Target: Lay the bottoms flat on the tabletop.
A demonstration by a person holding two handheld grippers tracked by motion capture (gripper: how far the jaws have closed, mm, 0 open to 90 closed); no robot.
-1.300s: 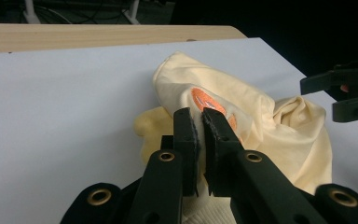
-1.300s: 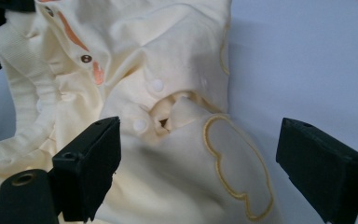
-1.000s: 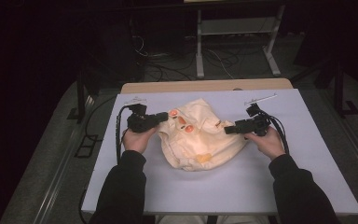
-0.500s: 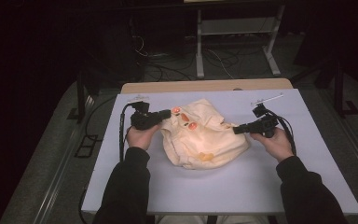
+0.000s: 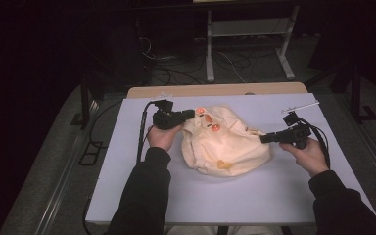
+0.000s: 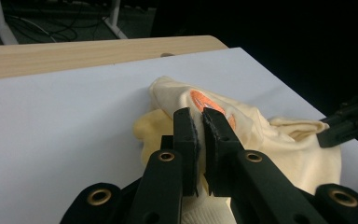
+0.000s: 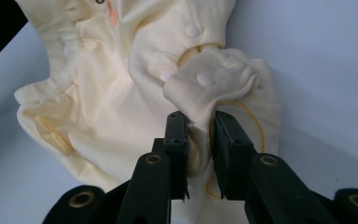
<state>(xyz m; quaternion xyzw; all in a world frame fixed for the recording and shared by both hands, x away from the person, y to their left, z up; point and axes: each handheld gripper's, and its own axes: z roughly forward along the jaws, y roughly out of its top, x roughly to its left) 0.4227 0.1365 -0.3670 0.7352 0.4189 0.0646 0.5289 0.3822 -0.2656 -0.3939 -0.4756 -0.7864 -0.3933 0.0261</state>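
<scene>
The high view shows a white table point(image 5: 127, 161) with a person's two dark sleeves coming in from the bottom. On the left, the left hand point(image 5: 162, 138) holds the left gripper point(image 5: 192, 114), and a black cable point(image 5: 141, 137) hangs down from it. That gripper points to the right, and its tip sits on the top left edge of a pale yellow baby garment point(image 5: 225, 147). The left gripper view shows the left gripper point(image 6: 199, 122) with its two black jaws pressed almost together, and a thin fold of the garment point(image 6: 279, 140) is pinched between them, next to an orange print point(image 6: 203, 100). The soft, crumpled garment lies in the middle of the table, between the two hands. It has orange spots point(image 5: 208, 119) near the top and a yellow mark point(image 5: 223, 164) near the bottom. On the right, the right hand point(image 5: 309, 155) holds the right gripper point(image 5: 264, 139), which points left and touches the right edge of the garment. The right gripper view shows the right gripper point(image 7: 200, 120) with its jaws closed a good way, and they have just been closing. A bunched flap of the garment point(image 7: 102, 93) sits squeezed between them. The flap has a white snap button point(image 7: 205, 79) on it, and another snap point(image 7: 192, 31) sits higher up.
</scene>
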